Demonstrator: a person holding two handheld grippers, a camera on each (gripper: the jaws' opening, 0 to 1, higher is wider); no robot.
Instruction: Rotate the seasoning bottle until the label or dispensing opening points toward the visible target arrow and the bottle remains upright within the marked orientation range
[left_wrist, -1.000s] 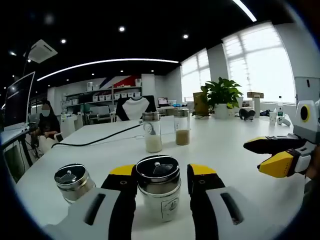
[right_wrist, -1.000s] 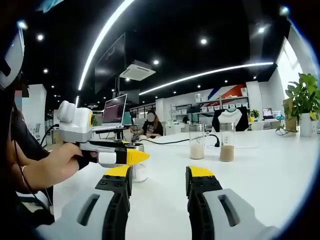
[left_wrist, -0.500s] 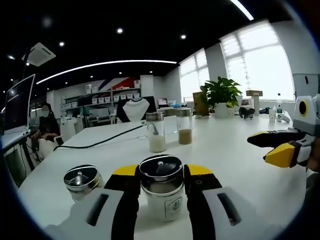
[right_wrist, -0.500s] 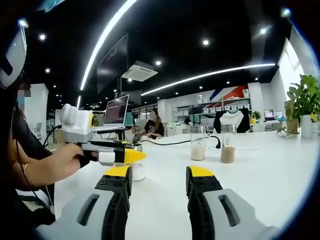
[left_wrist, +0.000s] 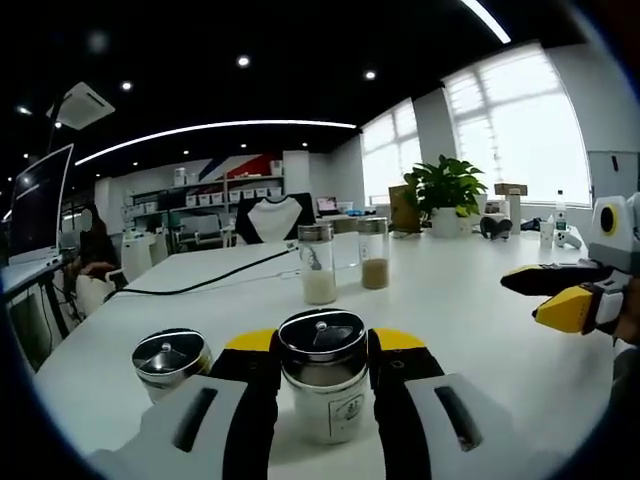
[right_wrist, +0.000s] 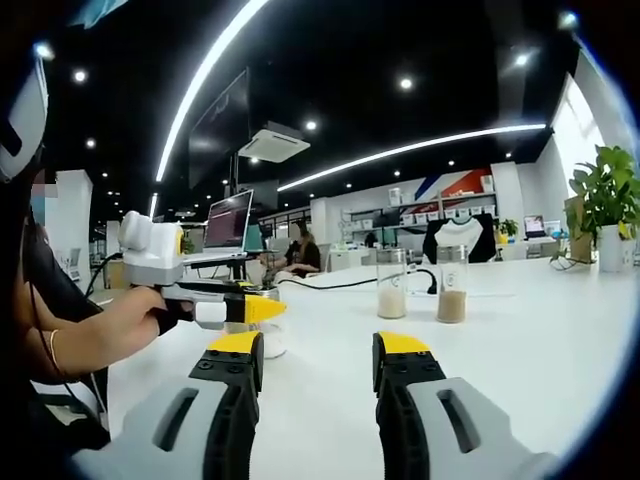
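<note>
left gripper (left_wrist: 322, 372) jaws are clasping the seasoning bottle (left_wrist: 323, 388) upright on the white table (left_wrist: 470, 310) | right gripper (right_wrist: 314, 372) is hanging open, holding nothing | risk — no arrow is showing, so over-turning or tipping is likely; second shaker (left_wrist: 171, 360) is sitting close.

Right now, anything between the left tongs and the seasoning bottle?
Nothing visible. The seasoning bottle stands upright between the jaws of the left tongs, with no object in the gap. A second jar sits off to the side, apart from them. No target arrow is visible.
</note>
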